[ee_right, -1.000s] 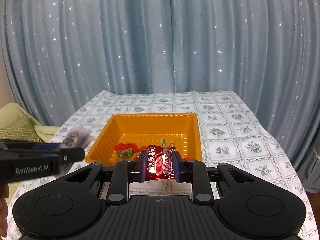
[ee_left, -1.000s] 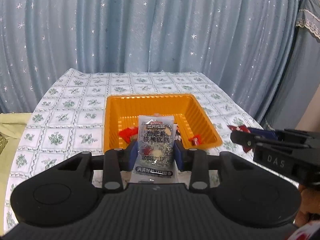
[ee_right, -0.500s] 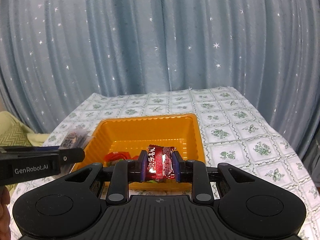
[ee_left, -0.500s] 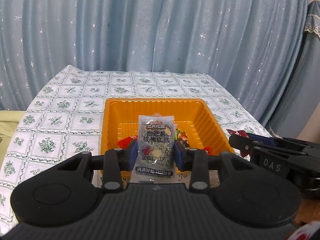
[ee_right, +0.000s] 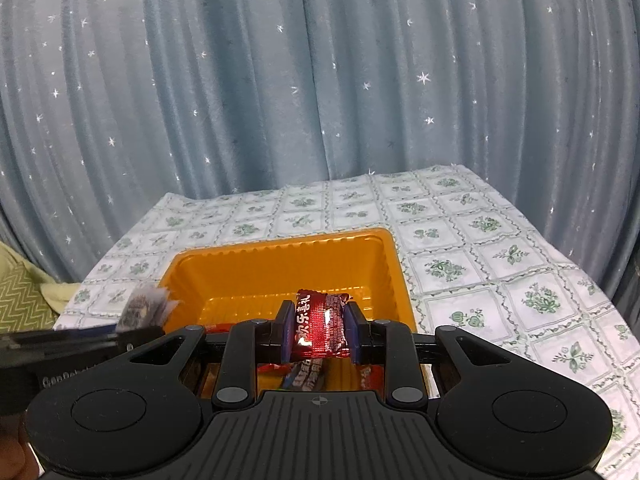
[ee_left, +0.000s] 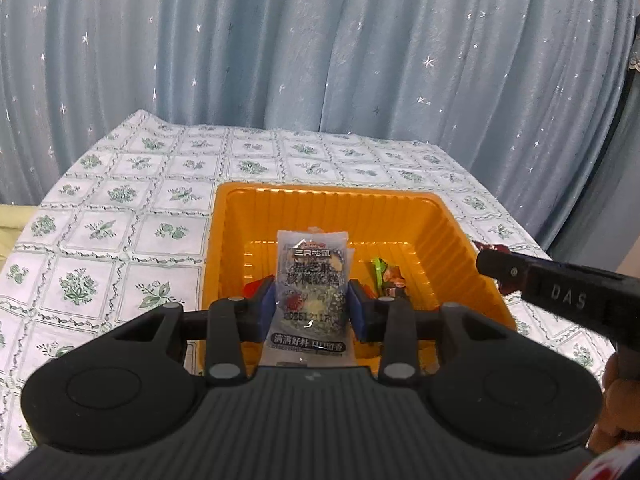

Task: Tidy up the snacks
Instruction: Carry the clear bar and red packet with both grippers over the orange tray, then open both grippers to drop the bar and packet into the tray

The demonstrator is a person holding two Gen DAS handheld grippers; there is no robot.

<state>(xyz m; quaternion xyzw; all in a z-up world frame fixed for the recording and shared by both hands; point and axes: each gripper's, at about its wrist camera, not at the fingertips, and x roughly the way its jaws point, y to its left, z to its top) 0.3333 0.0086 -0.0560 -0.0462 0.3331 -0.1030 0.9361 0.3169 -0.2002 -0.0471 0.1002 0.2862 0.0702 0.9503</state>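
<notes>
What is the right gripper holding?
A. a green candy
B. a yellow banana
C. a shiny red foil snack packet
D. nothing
C: the right gripper is shut on a shiny red foil snack packet above the orange plastic tray.

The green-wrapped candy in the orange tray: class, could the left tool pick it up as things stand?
Probably not yet: the left tool is shut on a clear snack packet, so it must release that first. Otherwise the green-wrapped candy lies uncovered in the orange tray.
</notes>
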